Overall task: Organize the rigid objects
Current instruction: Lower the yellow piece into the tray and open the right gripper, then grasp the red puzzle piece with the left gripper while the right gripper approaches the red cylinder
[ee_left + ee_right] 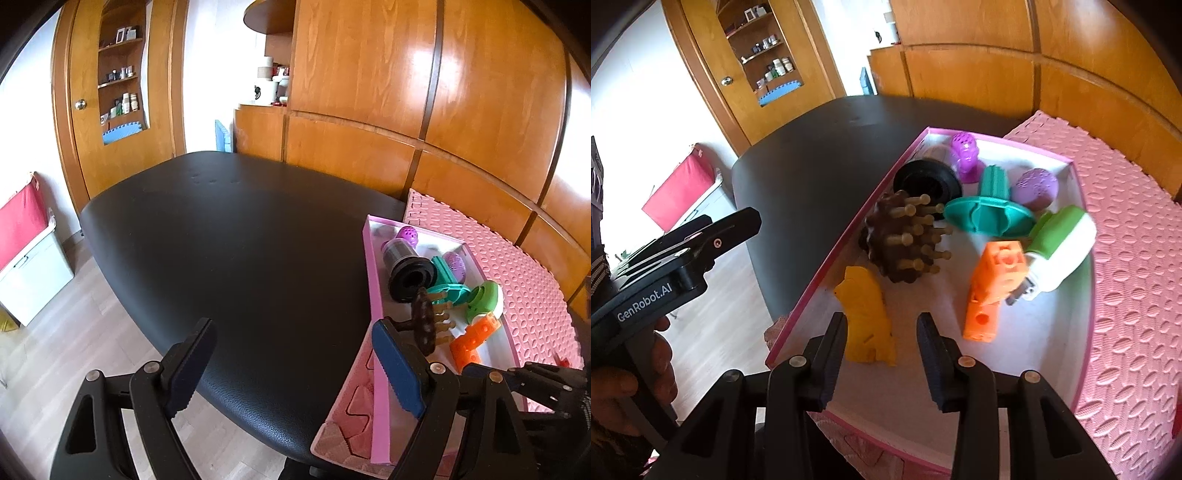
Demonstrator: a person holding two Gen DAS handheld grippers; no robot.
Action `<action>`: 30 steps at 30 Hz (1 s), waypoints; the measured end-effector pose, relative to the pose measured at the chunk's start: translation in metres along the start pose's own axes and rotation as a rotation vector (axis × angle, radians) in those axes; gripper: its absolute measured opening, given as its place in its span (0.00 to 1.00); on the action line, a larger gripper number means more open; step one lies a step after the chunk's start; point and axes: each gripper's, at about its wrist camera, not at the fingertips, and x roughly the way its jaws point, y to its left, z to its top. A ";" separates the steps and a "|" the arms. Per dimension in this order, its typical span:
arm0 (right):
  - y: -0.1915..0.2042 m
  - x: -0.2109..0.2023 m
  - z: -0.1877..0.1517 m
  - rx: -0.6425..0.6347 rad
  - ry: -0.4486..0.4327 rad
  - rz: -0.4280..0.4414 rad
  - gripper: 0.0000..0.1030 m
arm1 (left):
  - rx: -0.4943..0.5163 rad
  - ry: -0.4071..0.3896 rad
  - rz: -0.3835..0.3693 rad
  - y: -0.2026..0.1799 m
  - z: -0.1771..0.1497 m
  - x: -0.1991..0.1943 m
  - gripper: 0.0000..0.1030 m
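A pink-rimmed box (1084, 236) with a white floor holds several rigid objects: a yellow figure (866, 319), a brown spiked piece (897, 236), an orange block (993, 284), a green and white piece (1060, 243), a teal disc (988, 216), a black cylinder (927, 181) and purple pieces (966, 155). My right gripper (881, 363) is open just above the box, its fingers either side of the yellow figure's near end, not touching it. My left gripper (295, 369) is open and empty over the black table (221, 240), left of the box (376, 280).
The box rests on pink foam mats (1137, 258) at the table's right side. Wooden wall panels (406, 110) stand behind. Floor (74, 332), a white bin (33, 273) and a red cloth (18, 221) lie to the left.
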 end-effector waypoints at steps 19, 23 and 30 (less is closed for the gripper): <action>-0.040 -0.054 -0.002 0.074 -0.147 -0.149 0.40 | 0.102 -0.032 -0.041 -0.037 -0.001 -0.014 0.84; -0.056 -0.068 -0.007 0.095 -0.168 -0.190 0.40 | 0.128 -0.039 -0.053 -0.048 0.000 -0.017 0.84; -0.104 -0.094 -0.019 0.162 -0.181 -0.286 0.40 | 0.179 -0.043 -0.084 -0.072 0.002 -0.021 0.84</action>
